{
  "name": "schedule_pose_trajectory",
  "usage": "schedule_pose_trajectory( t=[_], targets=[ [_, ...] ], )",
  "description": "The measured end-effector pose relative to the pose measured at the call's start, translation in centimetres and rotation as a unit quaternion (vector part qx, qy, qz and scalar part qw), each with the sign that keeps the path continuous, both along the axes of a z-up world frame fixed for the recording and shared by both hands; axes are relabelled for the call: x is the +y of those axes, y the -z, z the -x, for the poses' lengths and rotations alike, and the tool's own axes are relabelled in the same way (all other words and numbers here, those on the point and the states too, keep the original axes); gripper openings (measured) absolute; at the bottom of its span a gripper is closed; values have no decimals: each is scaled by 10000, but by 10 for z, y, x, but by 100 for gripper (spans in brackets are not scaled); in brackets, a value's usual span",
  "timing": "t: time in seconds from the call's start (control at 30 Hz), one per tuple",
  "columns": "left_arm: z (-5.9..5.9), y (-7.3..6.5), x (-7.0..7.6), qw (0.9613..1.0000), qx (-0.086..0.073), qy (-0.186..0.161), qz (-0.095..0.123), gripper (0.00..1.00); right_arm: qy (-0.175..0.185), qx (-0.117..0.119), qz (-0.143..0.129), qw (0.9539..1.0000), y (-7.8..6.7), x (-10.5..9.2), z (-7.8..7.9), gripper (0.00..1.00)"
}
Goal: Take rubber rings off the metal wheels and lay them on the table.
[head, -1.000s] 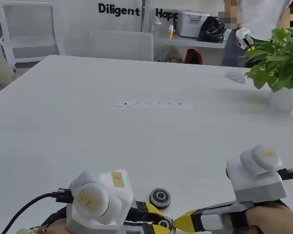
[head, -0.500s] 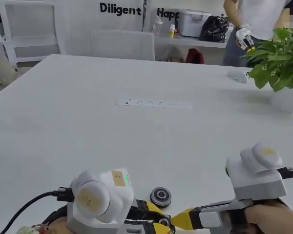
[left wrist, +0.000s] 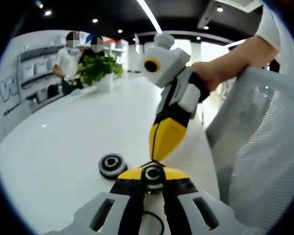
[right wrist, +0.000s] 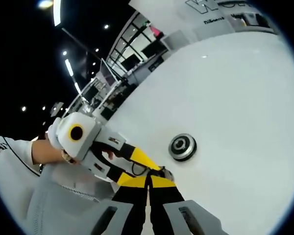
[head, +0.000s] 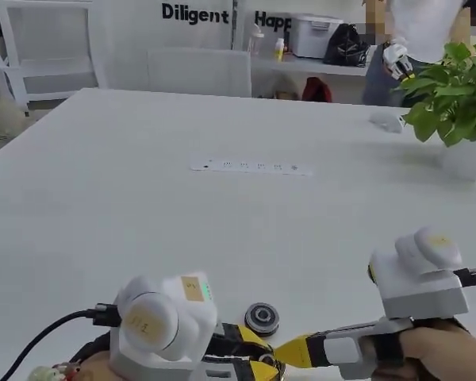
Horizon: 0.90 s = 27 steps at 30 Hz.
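While one wheel is having its ring worked on, the head view shows the left gripper (head: 252, 363) and the right gripper (head: 289, 355) meeting tip to tip, low over the white table (head: 222, 238). A loose wheel (head: 262, 317) lies flat just beside them.

From the left gripper view, the left jaws are squeezed tight on the held wheel (left wrist: 153, 175), and the right tips touch its top edge. The loose wheel has its black rubber ring (left wrist: 102, 168) on.

From the right gripper view, the right jaws are pressed close together at the held wheel. I cannot tell if they pinch its ring. I think the next move needs a firm hold on the rubber, then a slow pull away so it peels off.
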<state>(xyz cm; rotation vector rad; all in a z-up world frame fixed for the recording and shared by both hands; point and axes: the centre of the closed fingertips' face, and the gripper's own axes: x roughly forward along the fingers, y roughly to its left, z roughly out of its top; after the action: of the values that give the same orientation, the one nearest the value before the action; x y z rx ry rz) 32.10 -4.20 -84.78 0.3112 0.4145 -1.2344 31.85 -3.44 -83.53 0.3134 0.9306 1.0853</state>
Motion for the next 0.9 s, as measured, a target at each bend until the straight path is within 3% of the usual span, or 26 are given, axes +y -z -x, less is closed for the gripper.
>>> schedule_pose_trajectory(
  t=[0.27,0.47,0.67,0.77,0.87,0.9],
  targets=[
    [0,0,0,10000,12,28,7,14,200,97,89,9997,6,-8,-4,0],
    [0,0,0,9999,-31,75,-81,14,458,208,7,9987,6,-15,-11,0],
    [0,1,0,9999,-45,89,-133,14,463,186,12,9988,5,-15,-11,0],
    [0,1,0,9998,-68,100,-149,14,418,236,-143,9987,0,-11,-9,0],
    [1,0,0,9998,-90,123,-160,14,261,39,-366,9990,-12,-3,-7,0],
    [1,0,0,9997,-98,124,-160,14,249,67,-452,9986,-16,-1,-7,0]
  ],
)
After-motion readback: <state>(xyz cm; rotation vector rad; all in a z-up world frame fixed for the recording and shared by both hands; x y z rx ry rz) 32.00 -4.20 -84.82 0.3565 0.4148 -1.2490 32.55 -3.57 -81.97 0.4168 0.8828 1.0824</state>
